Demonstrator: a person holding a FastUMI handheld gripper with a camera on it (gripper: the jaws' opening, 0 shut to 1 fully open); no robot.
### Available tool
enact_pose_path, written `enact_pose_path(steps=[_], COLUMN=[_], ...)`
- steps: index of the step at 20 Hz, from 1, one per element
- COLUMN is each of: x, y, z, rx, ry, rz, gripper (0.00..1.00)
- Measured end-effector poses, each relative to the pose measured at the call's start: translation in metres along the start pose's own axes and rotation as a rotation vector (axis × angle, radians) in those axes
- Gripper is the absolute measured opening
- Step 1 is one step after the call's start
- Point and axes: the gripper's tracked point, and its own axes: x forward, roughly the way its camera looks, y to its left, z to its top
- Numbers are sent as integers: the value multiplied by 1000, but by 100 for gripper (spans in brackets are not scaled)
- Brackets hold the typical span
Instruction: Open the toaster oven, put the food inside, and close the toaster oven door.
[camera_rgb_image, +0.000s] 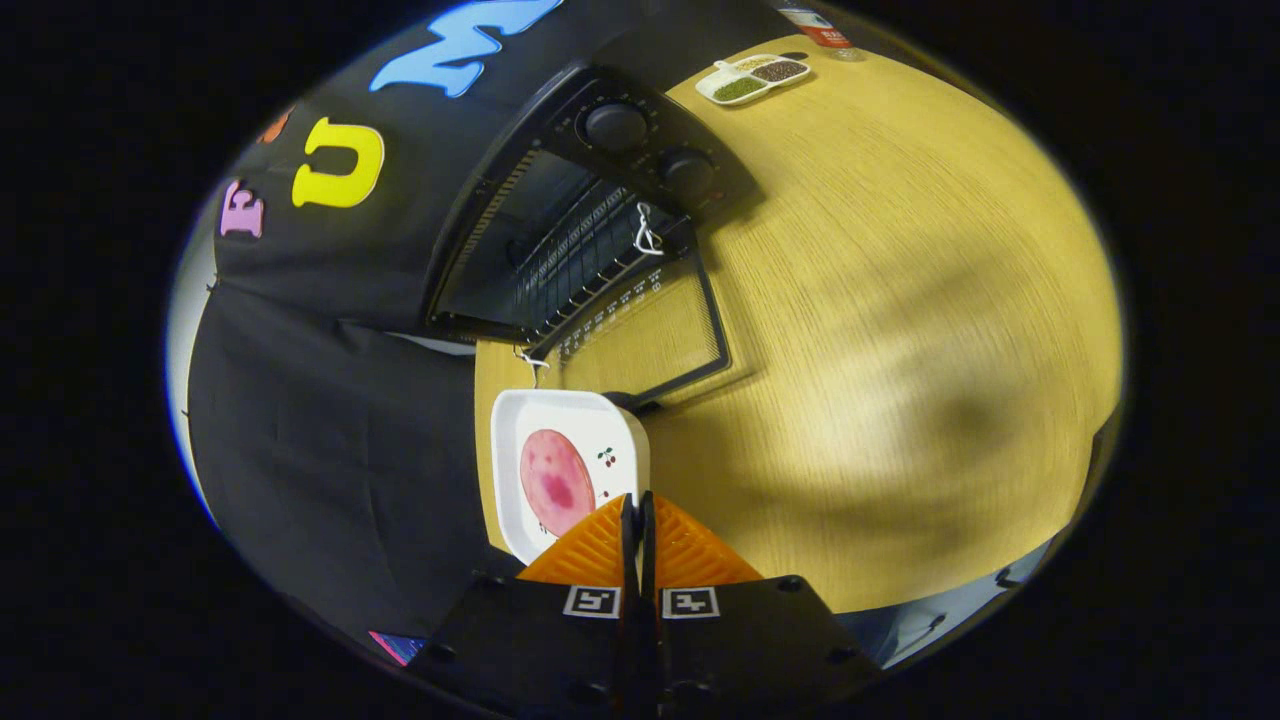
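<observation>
Seen from a camera riding on handheld tongs (637, 515), tilted view over a pale wooden desk (900, 330). Tongs clenched, the two fingers pressed together with only a thin slit between them, seemingly pinching the near rim of a white square plate (600, 425); contact itself too close to the fingers to confirm. On the plate, a round pink slice of food (556, 482), perhaps ham, beside a small printed cherry motif.

Just beyond the plate, a black toaster oven (560, 230) standing against the dark cloth wall. Door (655, 335) already swung fully down and lying flat on the desk, wood showing through its glass pane. Wire rack (590, 255) visible inside the open cavity, two round knobs (650, 150) on the control panel to one side. Short white cords tied at the door's corners.

Well apart, at the far end of the desk, a small divided white dish (752, 78) holding dark and green seeds or grains, with a bottle (815, 25) behind it.

Progress, judged from the layout: opening done. Plate with food sitting just outside the lowered door, not yet inside. Remaining: moving the food onto the rack, then raising the door shut.
</observation>
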Motion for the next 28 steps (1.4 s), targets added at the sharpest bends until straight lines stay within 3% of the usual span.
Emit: enact_pose_path(steps=[8, 23, 28], x=[38, 97, 115], y=[60, 65, 78], z=[16, 93, 122], rx=[115, 605, 704], ry=[-193, -486, -545], rz=[55, 32, 70], gripper=[2, 2, 2])
